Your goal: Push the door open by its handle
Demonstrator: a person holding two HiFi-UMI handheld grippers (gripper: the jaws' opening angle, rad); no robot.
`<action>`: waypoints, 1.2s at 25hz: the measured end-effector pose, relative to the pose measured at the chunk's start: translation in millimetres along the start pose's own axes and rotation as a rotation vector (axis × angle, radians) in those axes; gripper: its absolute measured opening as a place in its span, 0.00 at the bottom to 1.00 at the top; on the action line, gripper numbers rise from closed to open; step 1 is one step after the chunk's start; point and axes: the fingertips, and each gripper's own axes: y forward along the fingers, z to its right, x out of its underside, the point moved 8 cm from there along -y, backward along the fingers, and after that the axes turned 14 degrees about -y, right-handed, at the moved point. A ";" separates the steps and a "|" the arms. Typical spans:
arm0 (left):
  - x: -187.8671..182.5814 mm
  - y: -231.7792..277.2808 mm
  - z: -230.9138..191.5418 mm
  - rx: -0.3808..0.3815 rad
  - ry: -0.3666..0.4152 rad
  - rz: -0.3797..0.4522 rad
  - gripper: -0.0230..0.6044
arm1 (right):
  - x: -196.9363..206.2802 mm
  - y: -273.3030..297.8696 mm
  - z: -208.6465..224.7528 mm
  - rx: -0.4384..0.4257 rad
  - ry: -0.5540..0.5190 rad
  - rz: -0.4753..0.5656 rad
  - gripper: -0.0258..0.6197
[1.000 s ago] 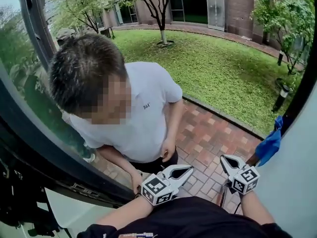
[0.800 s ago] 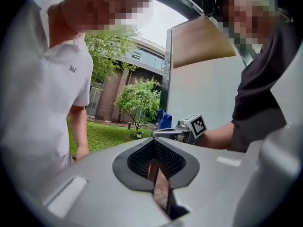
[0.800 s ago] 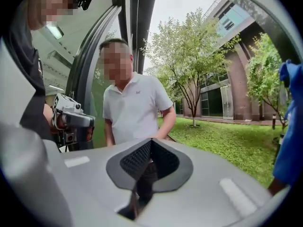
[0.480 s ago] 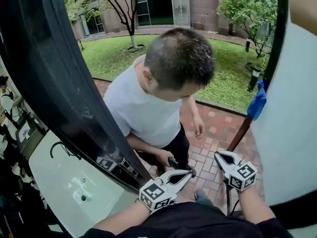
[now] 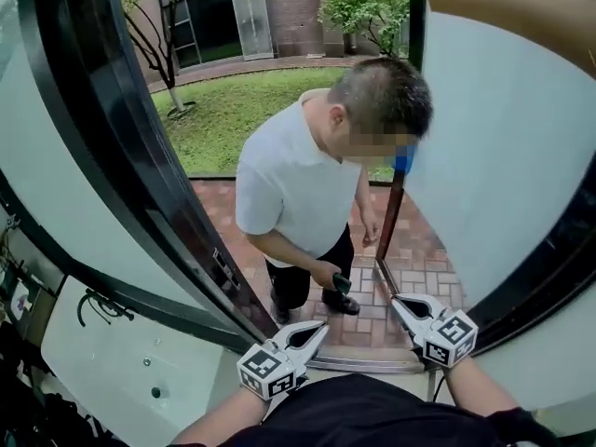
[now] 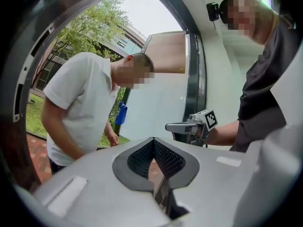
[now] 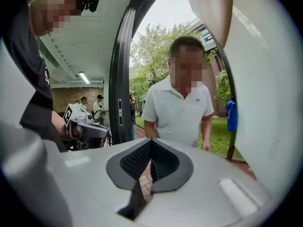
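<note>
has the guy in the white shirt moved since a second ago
Yes. The man in the white shirt has shifted right, away from the dark door edge toward the blue cloth, which his head now overlaps.

Door (image 5: 121,156): on my left, beside the left claw (image 5: 319,329).
Person (image 5: 298,184): before my claws, standing on the brick paving (image 5: 414,264).
Lawn (image 5: 223,119): behind the person.
Right claw (image 5: 398,299): well right of the left.

floor: brick paving (image 5: 421,270) | on it: person (image 5: 298,184), standing
</note>
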 end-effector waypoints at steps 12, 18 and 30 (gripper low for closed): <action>100.1 -9.1 169.1 -0.015 -0.020 0.037 0.04 | 41.1 -209.9 -92.0 0.004 0.030 0.002 0.04; 133.2 -18.7 239.4 0.015 0.000 0.000 0.04 | 56.5 -281.1 -133.0 0.017 0.054 -0.021 0.04; 148.2 -72.8 258.8 0.091 0.029 -0.054 0.04 | 46.2 -281.5 -189.5 0.073 0.065 -0.002 0.04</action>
